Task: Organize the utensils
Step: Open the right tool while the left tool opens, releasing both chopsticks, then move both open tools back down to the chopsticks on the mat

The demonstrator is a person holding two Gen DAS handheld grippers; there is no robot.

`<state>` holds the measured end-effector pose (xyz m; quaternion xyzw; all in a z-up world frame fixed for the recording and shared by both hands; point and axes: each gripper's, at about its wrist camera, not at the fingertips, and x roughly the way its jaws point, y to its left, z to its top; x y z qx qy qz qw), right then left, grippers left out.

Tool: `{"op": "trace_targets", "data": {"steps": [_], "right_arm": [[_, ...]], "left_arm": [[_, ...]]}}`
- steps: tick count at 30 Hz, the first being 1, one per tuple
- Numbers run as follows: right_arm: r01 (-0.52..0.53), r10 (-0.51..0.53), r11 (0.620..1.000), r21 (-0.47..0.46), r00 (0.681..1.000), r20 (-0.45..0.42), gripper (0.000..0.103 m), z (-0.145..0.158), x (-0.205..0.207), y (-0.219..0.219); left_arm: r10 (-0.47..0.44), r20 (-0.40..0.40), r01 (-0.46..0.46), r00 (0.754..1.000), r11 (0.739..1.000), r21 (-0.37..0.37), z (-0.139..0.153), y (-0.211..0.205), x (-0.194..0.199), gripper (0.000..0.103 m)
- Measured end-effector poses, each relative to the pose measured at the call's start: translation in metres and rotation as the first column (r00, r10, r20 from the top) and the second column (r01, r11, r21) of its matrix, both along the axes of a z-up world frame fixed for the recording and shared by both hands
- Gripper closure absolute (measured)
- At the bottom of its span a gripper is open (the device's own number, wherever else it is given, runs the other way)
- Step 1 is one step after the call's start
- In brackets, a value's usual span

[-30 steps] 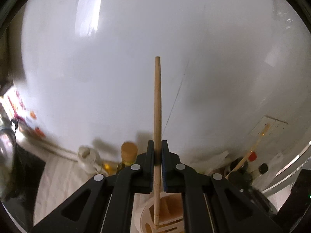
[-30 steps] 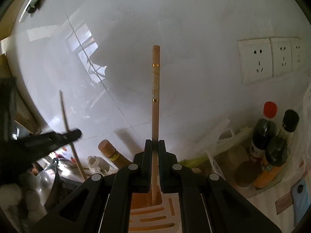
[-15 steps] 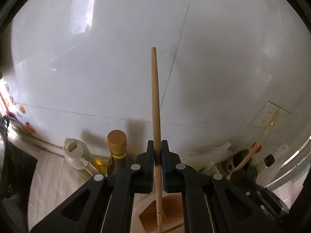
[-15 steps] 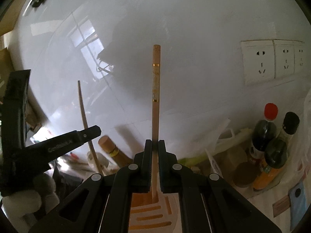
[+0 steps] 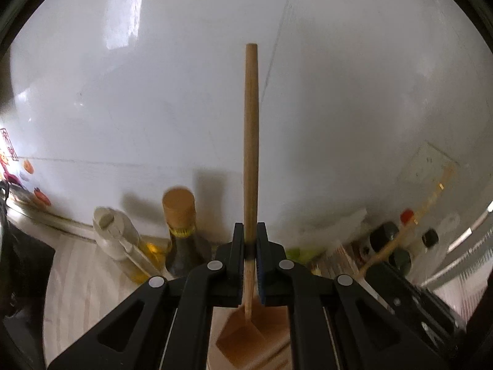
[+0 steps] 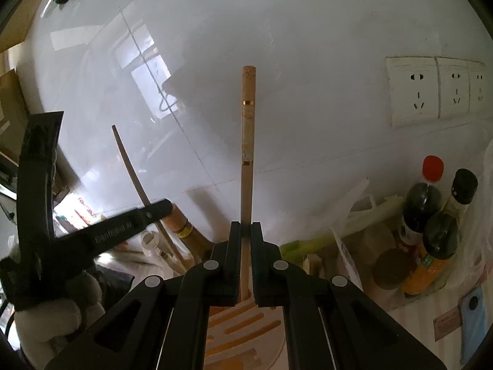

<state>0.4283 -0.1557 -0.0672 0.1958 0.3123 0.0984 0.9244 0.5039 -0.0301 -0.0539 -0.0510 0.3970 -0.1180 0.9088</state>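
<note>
My left gripper [image 5: 249, 240] is shut on a plain wooden utensil [image 5: 251, 141]; its handle stands upright and its flat head [image 5: 243, 336] hangs below the jaws. My right gripper [image 6: 245, 237] is shut on a slotted wooden spatula [image 6: 247, 141] with two gold rings on the handle; its slotted head [image 6: 243, 330] hangs below. In the right wrist view the left gripper [image 6: 101, 231] shows at the left, holding its utensil [image 6: 135, 182] tilted. In the left wrist view the right gripper's spatula handle [image 5: 413, 219] shows at the far right.
A white tiled wall [image 6: 292, 46] fills both views, with wall sockets [image 6: 431, 92] at the right. Along its foot stand a cork-topped bottle [image 5: 180, 231], a white-capped oil bottle [image 5: 117, 234], dark sauce bottles [image 6: 428, 200], plastic bags and a blue phone [image 6: 474, 320].
The left gripper has moved with its utensil, closer to the right gripper; the bottles by the wall now look nearer in its view. The right gripper has barely moved.
</note>
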Motion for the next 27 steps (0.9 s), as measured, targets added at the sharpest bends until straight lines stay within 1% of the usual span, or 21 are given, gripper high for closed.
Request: {"op": "trace_targets", "data": {"steps": [3, 5, 6, 7, 8, 9, 10, 11, 12, 13, 14, 15, 16, 17, 19, 21, 23, 25, 27], "right_arm": [[-0.047, 0.047, 0.999, -0.006, 0.998, -0.038, 0.096, -0.004, 0.004, 0.005], [-0.085, 0.085, 0.996, 0.01, 0.994, -0.073, 0.095, -0.006, 0.007, 0.006], [-0.088, 0.089, 0.996, 0.014, 0.993, -0.08, 0.087, -0.006, 0.007, 0.005], [-0.09, 0.092, 0.996, 0.023, 0.993, -0.078, 0.074, -0.004, 0.005, 0.003], [-0.086, 0.088, 0.996, 0.029, 0.993, -0.074, 0.068, -0.002, 0.003, 0.0], [-0.077, 0.079, 0.997, 0.03, 0.995, -0.067, 0.06, 0.002, -0.001, -0.003], [-0.07, 0.071, 0.997, 0.028, 0.996, -0.061, 0.057, 0.006, -0.005, -0.005], [-0.064, 0.066, 0.998, 0.025, 0.996, -0.057, 0.055, 0.009, -0.009, -0.007], [-0.055, 0.056, 0.998, 0.021, 0.997, -0.052, 0.05, 0.012, -0.014, -0.01], [-0.047, 0.047, 0.999, 0.015, 0.998, -0.051, 0.043, 0.014, -0.018, -0.013], [-0.031, 0.031, 1.0, 0.002, 0.998, -0.056, 0.038, 0.015, -0.023, -0.016], [-0.01, 0.009, 1.0, -0.014, 0.998, -0.065, 0.03, 0.017, -0.031, -0.019], [0.012, -0.014, 1.0, -0.026, 0.997, -0.074, 0.021, 0.018, -0.039, -0.022], [0.033, -0.037, 0.998, -0.044, 0.995, -0.089, 0.018, 0.016, -0.044, -0.025], [0.079, -0.089, 0.993, -0.085, 0.989, -0.119, 0.006, 0.011, -0.061, -0.03], [0.117, -0.135, 0.986, -0.119, 0.978, -0.158, 0.003, 0.001, -0.078, -0.034], [0.148, -0.173, 0.979, -0.143, 0.967, -0.189, 0.003, -0.013, -0.095, -0.037], [0.166, -0.198, 0.974, -0.156, 0.954, -0.224, 0.003, -0.032, -0.113, -0.038], [0.174, -0.216, 0.97, -0.168, 0.935, -0.281, 0.003, -0.052, -0.124, -0.039]], "left_arm": [[-0.01, -0.032, 0.01, 0.999, 1.0, 0.01, -0.001, 0.002, -0.009, 0.096], [-0.002, -0.048, 0.003, 0.999, 1.0, 0.011, 0.003, 0.007, -0.015, 0.09], [0.013, -0.039, -0.012, 0.999, 1.0, 0.022, 0.008, 0.011, -0.02, 0.081], [0.027, -0.024, -0.027, 0.999, 0.999, 0.034, 0.013, 0.014, -0.025, 0.061], [0.043, -0.006, -0.042, 0.999, 0.998, 0.045, 0.019, 0.017, -0.03, 0.047], [0.059, 0.014, -0.06, 0.998, 0.997, 0.053, 0.025, 0.021, -0.036, 0.024], [0.072, 0.037, -0.074, 0.997, 0.996, 0.058, 0.031, 0.025, -0.042, 0.016], [0.08, 0.052, -0.084, 0.995, 0.994, 0.068, 0.034, 0.028, -0.048, 0.016], [0.088, 0.059, -0.092, 0.994, 0.993, 0.078, 0.037, 0.032, -0.054, 0.014], [0.097, 0.06, -0.102, 0.993, 0.992, 0.08, 0.037, 0.037, -0.059, 0.006], [0.1, 0.066, -0.105, 0.993, 0.991, 0.078, 0.035, 0.041, -0.066, 0.0], [0.097, 0.072, -0.103, 0.993, 0.991, 0.082, 0.032, 0.043, -0.074, 0.0], [0.101, 0.063, -0.107, 0.993, 0.989, 0.106, 0.028, 0.044, -0.081, 0.0], [0.106, 0.052, -0.111, 0.993, 0.986, 0.123, 0.021, 0.046, -0.087, 0.0], [0.1, 0.016, -0.101, 0.995, 0.988, 0.116, 0.009, 0.051, -0.101, 0.0], [0.092, -0.018, -0.089, 0.996, 0.988, 0.123, -0.006, 0.053, -0.115, 0.0], [0.08, -0.068, -0.069, 0.995, 0.987, 0.142, -0.028, 0.053, -0.128, 0.0], [0.071, -0.128, -0.049, 0.989, 0.985, 0.163, -0.053, 0.054, -0.139, 0.0], [0.063, -0.163, -0.03, 0.985, 0.98, 0.199, -0.074, 0.052, -0.15, 0.0]]}}
